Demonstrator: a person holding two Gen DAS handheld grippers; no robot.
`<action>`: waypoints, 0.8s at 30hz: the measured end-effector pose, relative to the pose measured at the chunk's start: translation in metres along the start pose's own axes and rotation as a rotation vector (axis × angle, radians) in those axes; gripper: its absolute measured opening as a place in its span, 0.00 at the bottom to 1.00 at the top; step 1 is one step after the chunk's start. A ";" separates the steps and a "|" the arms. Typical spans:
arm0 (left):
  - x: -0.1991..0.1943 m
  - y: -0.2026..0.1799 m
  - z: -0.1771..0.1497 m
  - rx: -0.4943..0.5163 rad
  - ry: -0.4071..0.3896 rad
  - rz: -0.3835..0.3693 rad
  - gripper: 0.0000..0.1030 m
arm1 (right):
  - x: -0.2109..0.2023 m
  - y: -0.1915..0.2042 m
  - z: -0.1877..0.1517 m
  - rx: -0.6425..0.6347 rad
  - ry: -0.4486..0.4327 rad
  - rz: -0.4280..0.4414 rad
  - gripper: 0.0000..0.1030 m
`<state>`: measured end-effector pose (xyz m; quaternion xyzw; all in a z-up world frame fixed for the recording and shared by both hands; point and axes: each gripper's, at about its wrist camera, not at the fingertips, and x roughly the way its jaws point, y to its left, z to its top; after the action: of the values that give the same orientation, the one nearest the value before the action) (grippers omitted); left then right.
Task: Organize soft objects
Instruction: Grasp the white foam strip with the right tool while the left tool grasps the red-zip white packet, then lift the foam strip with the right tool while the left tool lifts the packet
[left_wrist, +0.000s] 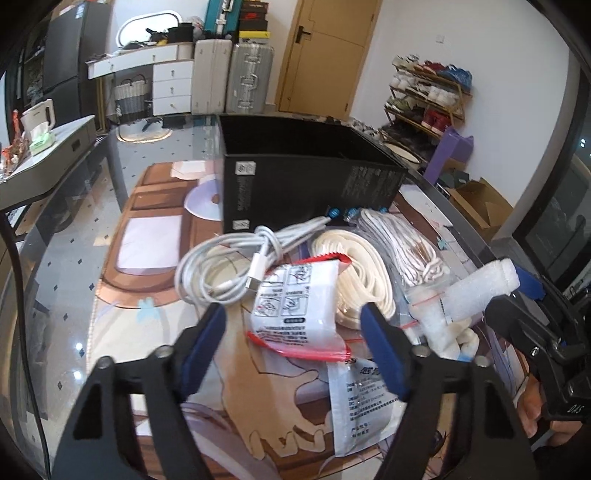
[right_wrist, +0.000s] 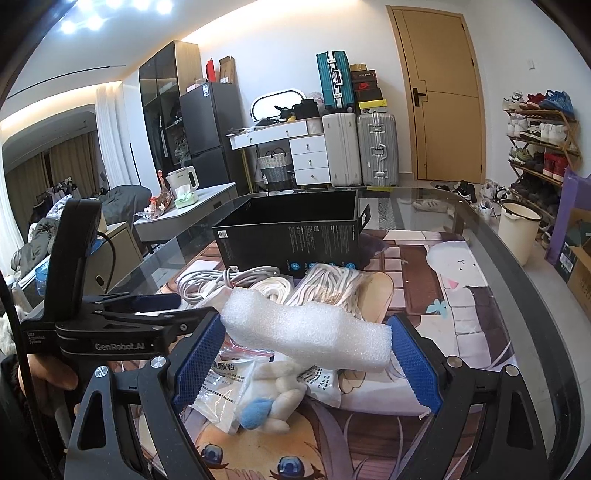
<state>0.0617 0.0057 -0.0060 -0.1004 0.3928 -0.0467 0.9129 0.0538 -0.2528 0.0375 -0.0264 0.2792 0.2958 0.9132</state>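
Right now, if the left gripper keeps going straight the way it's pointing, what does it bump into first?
Probably the white packet with red edges: it lies right between and ahead of the left gripper. Depth is hard to judge.

rough white foam block (right_wrist: 308, 334), glossy glass table (right_wrist: 491, 236)

The small print on the white red-edged plastic sachet (left_wrist: 295, 306) is too blurred to read. A white foam block (right_wrist: 306, 332) hides most of the flat white printed packets (right_wrist: 321, 380) beneath it. The open black cardboard box (left_wrist: 310, 173) keeps its floor out of sight in both views.
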 end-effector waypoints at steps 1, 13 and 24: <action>0.002 0.000 0.000 -0.001 0.012 -0.010 0.63 | 0.002 -0.002 0.000 0.002 0.001 0.000 0.88; 0.006 -0.001 0.001 -0.016 0.031 -0.037 0.53 | 0.005 -0.001 -0.002 -0.010 0.000 0.004 0.88; -0.016 -0.007 -0.007 0.031 -0.037 -0.040 0.50 | 0.003 -0.003 -0.001 -0.006 -0.008 -0.004 0.88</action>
<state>0.0457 0.0008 0.0021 -0.0950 0.3728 -0.0694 0.9204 0.0565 -0.2541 0.0345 -0.0284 0.2749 0.2947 0.9147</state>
